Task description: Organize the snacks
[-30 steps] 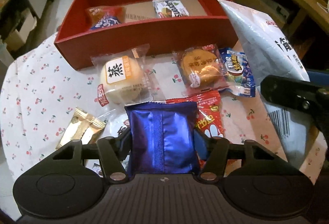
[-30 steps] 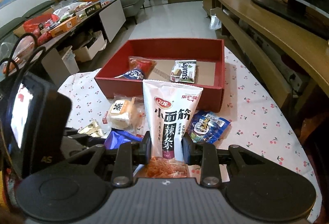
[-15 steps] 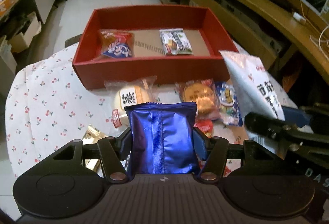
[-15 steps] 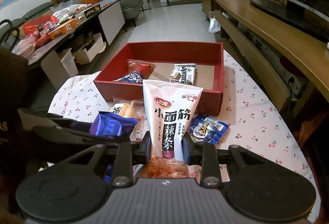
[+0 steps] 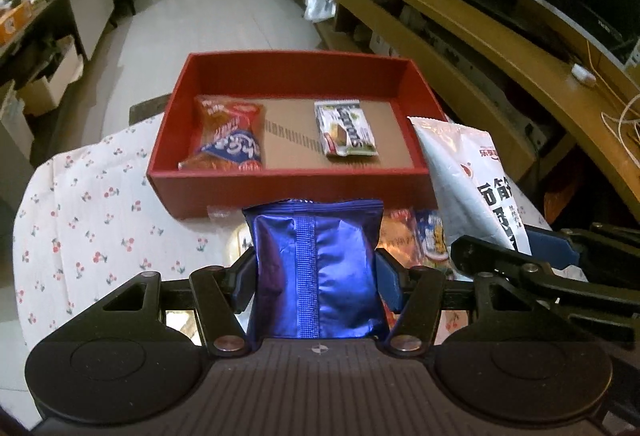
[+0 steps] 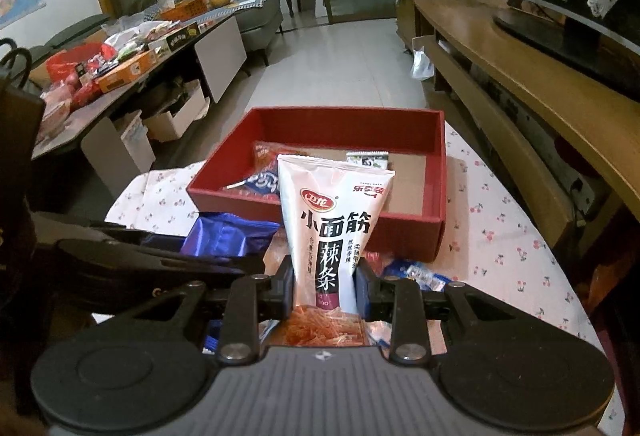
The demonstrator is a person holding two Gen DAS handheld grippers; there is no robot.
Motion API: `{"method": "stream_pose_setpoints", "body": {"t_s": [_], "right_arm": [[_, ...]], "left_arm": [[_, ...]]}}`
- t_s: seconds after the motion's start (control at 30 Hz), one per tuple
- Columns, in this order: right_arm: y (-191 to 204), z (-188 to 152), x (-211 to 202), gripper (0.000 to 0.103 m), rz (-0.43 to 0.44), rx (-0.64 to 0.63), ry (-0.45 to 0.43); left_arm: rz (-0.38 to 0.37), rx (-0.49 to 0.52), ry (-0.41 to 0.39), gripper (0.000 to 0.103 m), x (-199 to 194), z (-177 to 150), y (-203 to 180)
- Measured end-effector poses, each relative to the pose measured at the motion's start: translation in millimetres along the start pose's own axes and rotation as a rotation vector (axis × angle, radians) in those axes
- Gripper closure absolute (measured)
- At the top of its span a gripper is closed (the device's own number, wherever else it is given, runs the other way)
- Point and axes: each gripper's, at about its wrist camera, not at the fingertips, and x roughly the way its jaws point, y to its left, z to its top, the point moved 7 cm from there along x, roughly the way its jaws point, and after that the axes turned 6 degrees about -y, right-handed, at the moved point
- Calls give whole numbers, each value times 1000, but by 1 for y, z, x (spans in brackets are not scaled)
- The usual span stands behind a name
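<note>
A: Where are the snacks being sorted?

B: Two are lifted. The shiny blue foil snack packet point(image 5: 316, 272) stands upright between the left gripper point(image 5: 316, 276)'s fingers point(image 5: 245, 280), which pinch it from both sides above the counter point(image 5: 88, 220) with its white cherry-print cloth. The tall white pouch printed with black Chinese characters point(image 6: 334, 224) is pinched low down by the right gripper point(image 6: 325, 286)'s fingers point(image 6: 286, 286); orange strips show through its clear bottom.

A: And the container?

B: The shallow red cardboard box point(image 5: 296, 188) sits on the counter just past both packets. On its brown floor lie an orange-and-blue crinkled snack bag point(image 5: 226, 140) at the left and a small white-and-green wrapped bar point(image 5: 346, 134) right of the middle, well apart from each other.

A: Anything loose on the cloth?

B: Between the box's near wall and the grippers, an orange clear-wrapped pastry point(image 5: 398, 240) and a small blue printed sachet point(image 5: 434, 240) lie side by side, partly hidden behind the blue packet. From the right wrist view the blue sachet point(image 6: 416, 272) shows just right of the white pouch.

A: How do the grippers stand to each other?

B: Side by side, the white pouch point(image 5: 472, 180) just right of the blue packet point(image 6: 228, 236).
</note>
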Motion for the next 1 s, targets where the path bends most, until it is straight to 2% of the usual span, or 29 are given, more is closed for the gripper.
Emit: {"method": "stream_pose_setpoints", "body": {"t_s": [0.3,0.67,0.8,1.0], "right_arm": [[-4,30,19,57,-9,6,-19],[-17,80,78,57,-10,24,-29],[-22,84,109,57,-4,32,-4],[-26,79,145,57,-17,9,37]], "left_arm": [[23,-7,-35,36,11,35,7],[75,-25,-77,36,51,93,25],[109,-22,-66,37,75,101,34],[128,-41,-20,37,107,98,46]]}}
